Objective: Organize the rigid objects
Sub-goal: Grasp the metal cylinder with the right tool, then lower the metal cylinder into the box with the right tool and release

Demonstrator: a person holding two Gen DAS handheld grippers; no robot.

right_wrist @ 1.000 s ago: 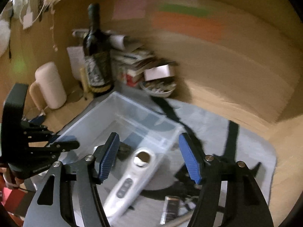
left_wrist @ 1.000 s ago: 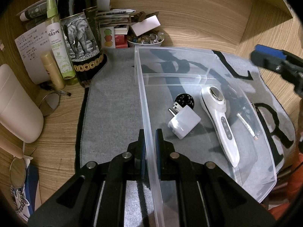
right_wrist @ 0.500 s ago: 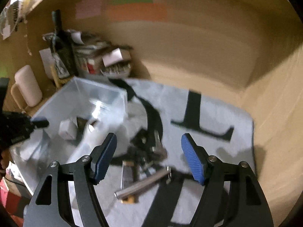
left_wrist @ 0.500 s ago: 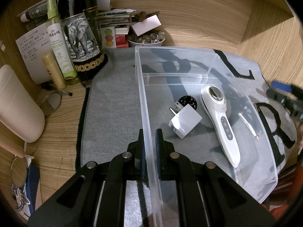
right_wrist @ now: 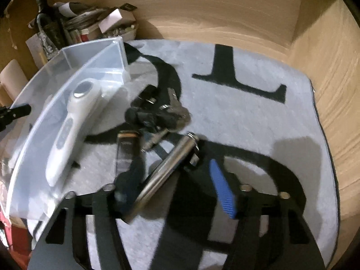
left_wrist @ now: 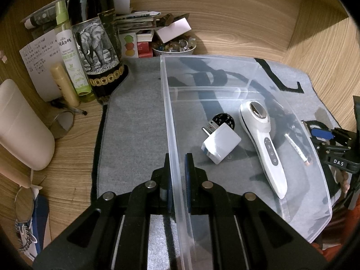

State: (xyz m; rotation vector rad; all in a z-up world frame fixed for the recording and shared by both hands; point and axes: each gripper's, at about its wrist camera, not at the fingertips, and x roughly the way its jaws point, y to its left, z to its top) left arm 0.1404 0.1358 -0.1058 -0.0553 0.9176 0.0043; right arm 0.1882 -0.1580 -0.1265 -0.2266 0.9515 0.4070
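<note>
Right hand-held gripper (right_wrist: 177, 184) has dropped, wide open, around metal cylinder (right_wrist: 166, 168); left hand-held gripper (left_wrist: 177, 168) stays clamped on bin (left_wrist: 171, 121).

A clear glossy plastic bin (left_wrist: 236, 72) sits on matt grey felt-like cloth (left_wrist: 135, 135) over grained wood (left_wrist: 247, 22); the blurred tube (right_wrist: 166, 166) looks like brushed metal.

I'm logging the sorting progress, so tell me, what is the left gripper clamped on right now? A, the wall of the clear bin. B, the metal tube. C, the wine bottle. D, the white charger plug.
A: the left gripper has its fingers shut on either side of the clear bin wall, while the charger lies loose inside.
</note>
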